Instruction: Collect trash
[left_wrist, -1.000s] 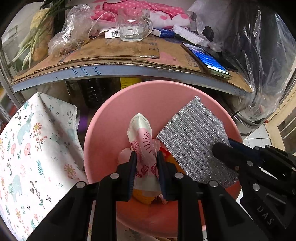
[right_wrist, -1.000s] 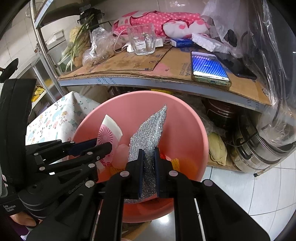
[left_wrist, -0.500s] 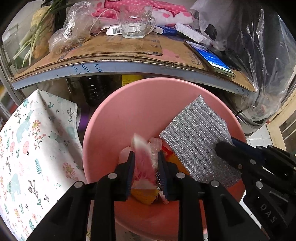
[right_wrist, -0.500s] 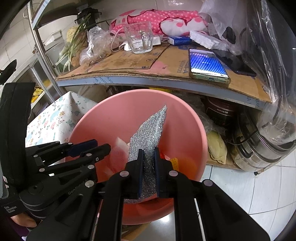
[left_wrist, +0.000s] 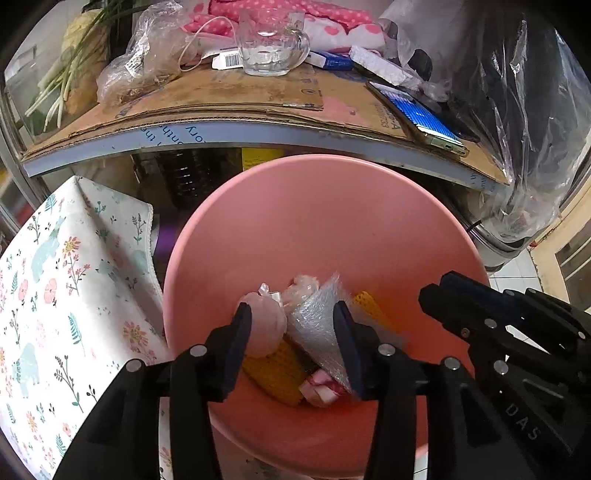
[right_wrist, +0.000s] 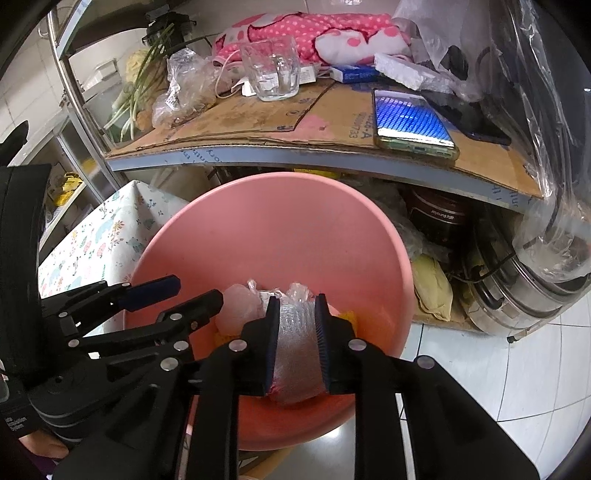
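Note:
A pink basin (left_wrist: 332, 206) holds the trash: a pale pink bag (left_wrist: 264, 325), yellow pieces (left_wrist: 275, 373) and a pink-and-white wrapper (left_wrist: 321, 393) at the bottom. A silver scouring cloth (left_wrist: 317, 325) shows blurred, dropping onto the pile. My left gripper (left_wrist: 293, 328) hangs over the pile, jaws opening wide, gripping nothing. My right gripper (right_wrist: 297, 332) is beside it, jaws opening; the silver cloth (right_wrist: 295, 343) shows in the gap, free of the pads. The right gripper (left_wrist: 439, 291) also shows in the left wrist view with nothing in it.
Behind the basin runs a cardboard-covered shelf (left_wrist: 229, 99) with a glass mug (left_wrist: 271, 48), a lit phone (left_wrist: 419, 114), plastic bags and spring onions. A floral cloth (left_wrist: 59, 295) lies left. Pots (right_wrist: 517, 295) and tiled floor are at right.
My left gripper opened and let the pink-and-white wrapper fall into the basin. My right gripper opened and the silver cloth left it and dropped onto the pile. Neither hand moved.

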